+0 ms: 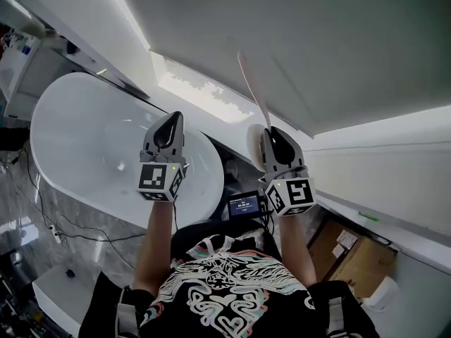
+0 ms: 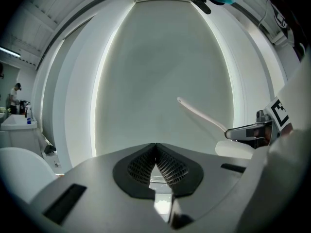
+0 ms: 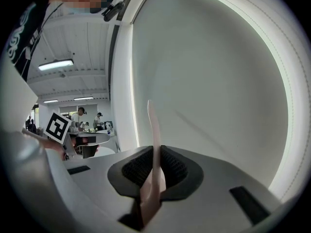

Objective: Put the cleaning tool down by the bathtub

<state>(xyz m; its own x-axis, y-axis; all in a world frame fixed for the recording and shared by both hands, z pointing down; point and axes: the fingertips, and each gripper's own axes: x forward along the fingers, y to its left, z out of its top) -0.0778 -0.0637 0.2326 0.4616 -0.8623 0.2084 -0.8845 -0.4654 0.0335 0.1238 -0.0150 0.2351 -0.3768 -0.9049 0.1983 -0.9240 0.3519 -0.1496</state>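
Observation:
The cleaning tool has a long thin pale handle [image 1: 251,90] and a white rounded head [image 1: 251,144]. My right gripper [image 1: 272,141] is shut on it low on the handle, so the handle sticks out past the jaws. In the right gripper view the handle [image 3: 154,140] runs straight up between the closed pads of my right gripper [image 3: 156,150]. My left gripper [image 1: 168,128] is held level with it, to the left and over the white bathtub [image 1: 84,139], shut with nothing in it. From the left gripper [image 2: 155,147] view, the tool's handle [image 2: 200,114] and head [image 2: 235,149] show at the right.
Black cables [image 1: 49,217] trail over the marbled floor beside the tub. A small lit screen [image 1: 244,205] hangs at the person's chest. A cardboard box [image 1: 350,253] lies at the lower right. White wall panels fill the background. People stand far off [image 3: 80,116].

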